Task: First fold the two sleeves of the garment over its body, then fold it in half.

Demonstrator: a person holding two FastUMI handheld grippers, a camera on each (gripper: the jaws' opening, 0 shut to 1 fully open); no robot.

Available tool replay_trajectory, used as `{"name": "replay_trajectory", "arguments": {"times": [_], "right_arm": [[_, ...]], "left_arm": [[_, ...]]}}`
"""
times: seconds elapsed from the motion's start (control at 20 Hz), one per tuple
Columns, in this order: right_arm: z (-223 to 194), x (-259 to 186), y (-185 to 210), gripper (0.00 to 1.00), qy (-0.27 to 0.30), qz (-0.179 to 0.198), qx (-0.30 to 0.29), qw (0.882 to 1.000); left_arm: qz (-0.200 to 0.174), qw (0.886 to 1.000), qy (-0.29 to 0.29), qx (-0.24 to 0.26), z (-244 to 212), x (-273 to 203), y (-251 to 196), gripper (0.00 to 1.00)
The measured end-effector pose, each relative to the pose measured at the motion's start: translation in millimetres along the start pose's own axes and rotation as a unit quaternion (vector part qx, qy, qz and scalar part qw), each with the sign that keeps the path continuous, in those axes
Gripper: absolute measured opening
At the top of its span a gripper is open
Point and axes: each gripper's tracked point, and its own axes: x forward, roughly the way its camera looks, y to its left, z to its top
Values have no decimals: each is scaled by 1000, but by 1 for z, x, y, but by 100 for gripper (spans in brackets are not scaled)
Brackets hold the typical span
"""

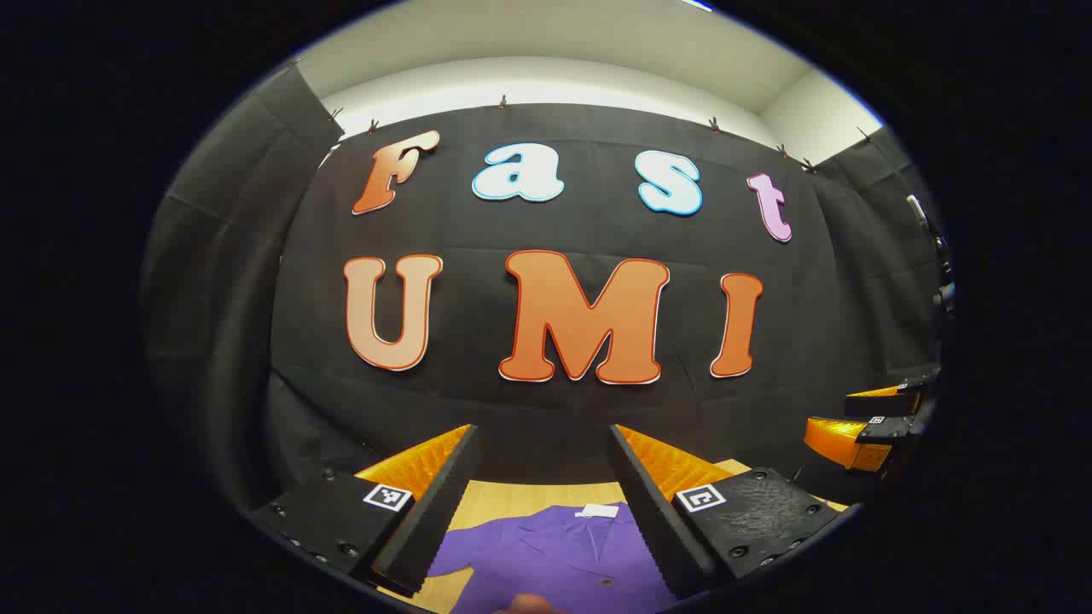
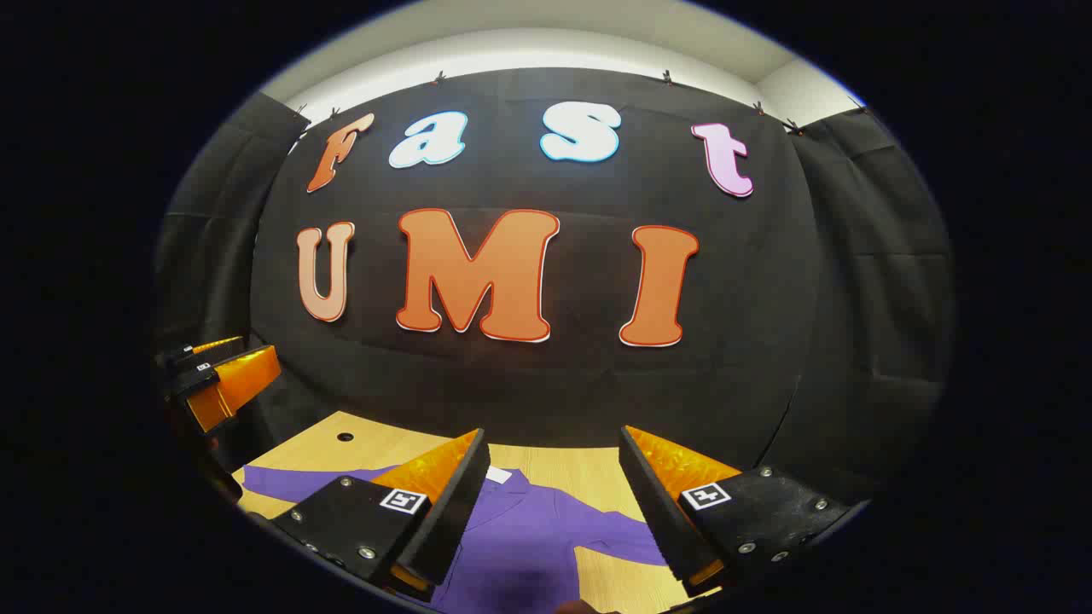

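A purple collared garment (image 1: pixel 563 550) lies flat on the wooden table (image 1: pixel 537 493), its collar with a white tag toward the wall. In the left gripper view my left gripper (image 1: pixel 542 443) hangs open above the collar, nothing between its fingers. The right gripper (image 1: pixel 870 422) appears at the right edge there, held up off the table. In the right gripper view my right gripper (image 2: pixel 553 448) is open above the garment (image 2: pixel 529 546), one sleeve (image 2: pixel 299 482) stretching left, the other reaching right under my right finger. The left gripper (image 2: pixel 223 375) hovers at the left edge.
The table (image 2: pixel 563 465) ends at the black cloth wall close behind the garment. A small round hole (image 2: pixel 345 437) sits in the tabletop at the back left. Bare wood shows beyond the collar and beside the sleeves.
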Motion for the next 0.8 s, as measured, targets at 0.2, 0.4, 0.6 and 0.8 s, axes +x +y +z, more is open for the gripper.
{"name": "replay_trajectory", "arguments": {"times": [0.2, 0.4, 0.6, 0.8], "right_arm": [[-8, 9, -2, 93, 6, 8, -2, 1000], [-6, 13, -8, 93, -1, 9, -7, 1000], [-3, 17, -9, 93, -11, 14, -10, 1000], [-9, 19, -10, 93, -5, 19, -13, 1000]], "left_arm": [[-2, 1000, 6, 6, -7, 5, -15, 96], [-5, 1000, 4, 0, -6, 12, -23, 96], [-7, 1000, 6, 2, -9, 18, -32, 96], [-10, 1000, 6, 11, -7, 22, -38, 97]]}}
